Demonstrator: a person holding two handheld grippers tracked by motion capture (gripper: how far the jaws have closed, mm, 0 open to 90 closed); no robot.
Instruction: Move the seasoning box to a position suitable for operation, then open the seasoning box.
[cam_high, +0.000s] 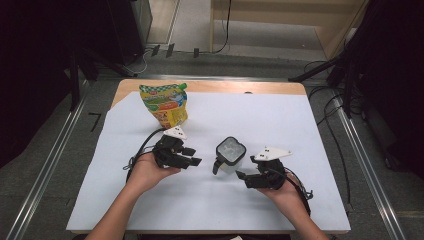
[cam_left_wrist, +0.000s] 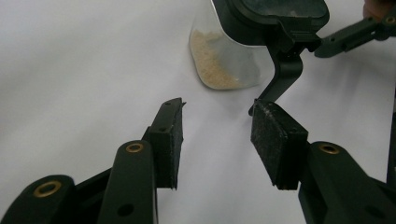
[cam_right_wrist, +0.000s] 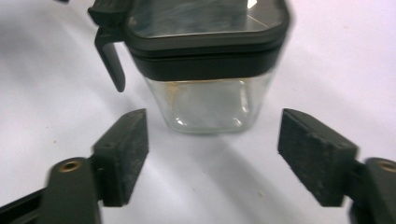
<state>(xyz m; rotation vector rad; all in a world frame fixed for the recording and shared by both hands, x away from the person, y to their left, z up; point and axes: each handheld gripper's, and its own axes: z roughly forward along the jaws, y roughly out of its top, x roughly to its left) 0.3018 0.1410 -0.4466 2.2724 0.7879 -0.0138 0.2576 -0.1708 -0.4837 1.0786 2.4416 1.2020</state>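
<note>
The jar (cam_high: 230, 154) stands upright on the white sheet (cam_high: 250, 115) that covers the table, and I take it as the landmark. In the high view it has a dark square lid, and a dark latch (cam_high: 216, 166) hangs down at its near left corner. The left gripper (cam_high: 192, 156) is to the left of the jar, near but apart from it, with its jaws pointing toward the jar. The right gripper (cam_high: 242, 178) is to the near right of the jar, also apart, with a grey plate (cam_high: 271, 153) on top. Behind the jar to the left, well apart, a yellow and green pouch (cam_high: 165, 104) stands upright. The left gripper view adds what the high view cannot give: pale grains (cam_left_wrist: 212, 65) lie in the bottom of the jar's clear body, and the latch (cam_left_wrist: 282, 77) hangs just beyond the right pad. Here the left gripper (cam_left_wrist: 219, 135) has its jaws half open with only the sheet between them. The right gripper view looks at the jar (cam_right_wrist: 210, 100) from the other side; the glass wall and the lid's thick rim are plain, but the picture is a little blurred. The right gripper (cam_right_wrist: 212, 154) has its jaws wide, both pads in front of the jar and touching nothing.
</note>
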